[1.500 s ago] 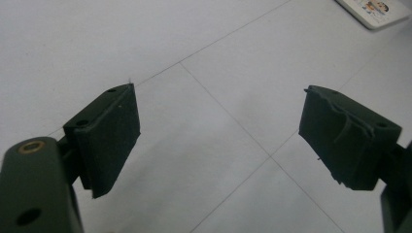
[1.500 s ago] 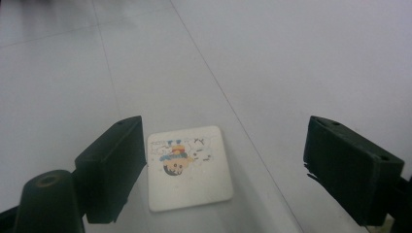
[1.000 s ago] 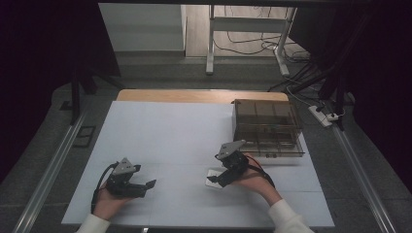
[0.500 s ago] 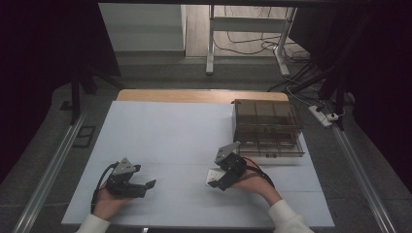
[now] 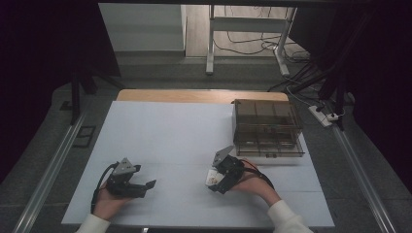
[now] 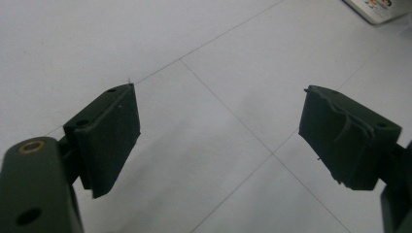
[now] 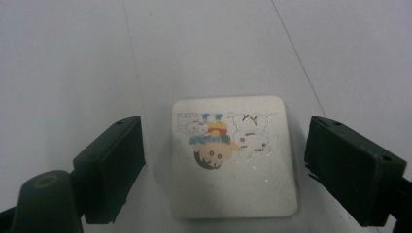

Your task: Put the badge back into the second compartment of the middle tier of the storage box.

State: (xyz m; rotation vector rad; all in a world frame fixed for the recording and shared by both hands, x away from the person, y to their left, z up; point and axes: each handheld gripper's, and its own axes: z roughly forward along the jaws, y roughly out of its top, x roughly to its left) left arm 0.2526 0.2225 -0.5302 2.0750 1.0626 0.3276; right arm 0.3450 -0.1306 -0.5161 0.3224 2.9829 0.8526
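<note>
Beside the smoky drawer box (image 5: 266,128), contents unclear, right tool (image 5: 214,180) straddles a card (image 7: 233,155), released.

white table (image 5: 165,131) — picture card (image 7: 234,155), drawer box (image 5: 266,127)

White table top (image 5: 165,136) spans centre of high view, thin seams crossing it. Bare wooden strip (image 5: 194,95) along its 12 o'clock edge. Smoky translucent drawer box (image 5: 266,127) sits on table toward 2 o'clock, compartments visible through top. Power strip (image 5: 321,115) on floor at 3 o'clock of box. White frame legs (image 5: 210,43) and loose cables (image 5: 243,46) at 12 o'clock.
</note>
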